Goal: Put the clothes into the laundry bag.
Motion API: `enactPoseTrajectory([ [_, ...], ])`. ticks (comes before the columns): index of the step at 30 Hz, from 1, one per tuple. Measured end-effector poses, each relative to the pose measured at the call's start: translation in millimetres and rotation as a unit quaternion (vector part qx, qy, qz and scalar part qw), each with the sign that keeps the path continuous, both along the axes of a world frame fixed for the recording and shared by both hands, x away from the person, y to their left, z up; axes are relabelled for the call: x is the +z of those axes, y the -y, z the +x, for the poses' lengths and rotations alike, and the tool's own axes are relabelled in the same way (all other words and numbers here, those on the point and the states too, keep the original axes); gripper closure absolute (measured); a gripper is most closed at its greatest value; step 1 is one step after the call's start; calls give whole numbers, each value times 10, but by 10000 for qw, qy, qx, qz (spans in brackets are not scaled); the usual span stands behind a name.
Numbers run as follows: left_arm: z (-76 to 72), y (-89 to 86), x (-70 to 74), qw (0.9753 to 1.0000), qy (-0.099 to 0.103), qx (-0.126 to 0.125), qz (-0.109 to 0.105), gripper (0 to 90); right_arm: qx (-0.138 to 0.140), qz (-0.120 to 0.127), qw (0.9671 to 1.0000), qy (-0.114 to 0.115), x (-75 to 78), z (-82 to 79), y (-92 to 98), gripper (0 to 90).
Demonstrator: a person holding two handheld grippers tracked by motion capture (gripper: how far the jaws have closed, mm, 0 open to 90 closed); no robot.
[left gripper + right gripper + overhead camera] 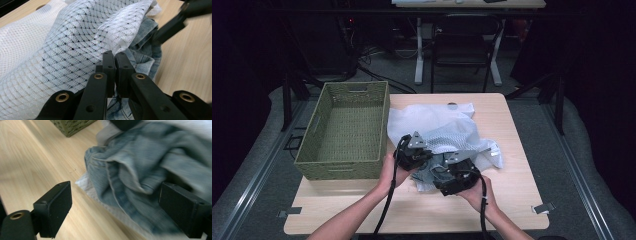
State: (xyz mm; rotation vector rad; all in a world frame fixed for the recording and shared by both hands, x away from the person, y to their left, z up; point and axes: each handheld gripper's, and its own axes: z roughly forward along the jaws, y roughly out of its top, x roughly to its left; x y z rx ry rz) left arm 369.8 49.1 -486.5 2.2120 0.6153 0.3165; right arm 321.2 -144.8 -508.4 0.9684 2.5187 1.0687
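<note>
A white mesh bag [439,127] lies crumpled mid-table with a blue denim garment [427,175] spilling from its near side. My left gripper [424,156] is at the bag's near left edge. In the left gripper view it [115,58] is shut on the rim of the mesh bag [75,50], with denim [147,57] just beneath. My right gripper [443,172] sits right of it, low over the garment. Its own view shows the right gripper [120,205] wide open, with folds of denim [135,175] lying between the pads [53,207].
A green woven basket [343,167] stands at the table's left, its corner [72,126] near the garment. Bare wood [512,200] stretches along the front and right edges. The right gripper's jaw [175,22] crosses the top right of the left gripper view.
</note>
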Motion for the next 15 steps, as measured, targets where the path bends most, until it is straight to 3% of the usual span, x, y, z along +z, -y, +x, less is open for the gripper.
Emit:
enactPoseTrajectory([
  [5,16,-10,-18,10000,-52,-26,-16,872,121,-226,9997,-18,-235,111,-192,60],
  [9,24,-4,-22,9999,-104,-27,-9,872,69,-235,9997,95,-369,174,-259,63],
  [11,25,-3,-27,9999,-113,-37,-18,872,-73,-323,9991,266,-454,193,-265,142],
  [12,24,0,-35,9999,-102,-29,-19,872,-149,-280,9992,224,-505,217,-261,155],
  [14,26,-2,-49,9999,-140,-31,-16,872,-291,-353,9984,328,-570,230,-273,302],
  [15,26,-4,-53,9999,-141,-39,-2,871,-314,-250,9987,303,-593,234,-272,357],
])
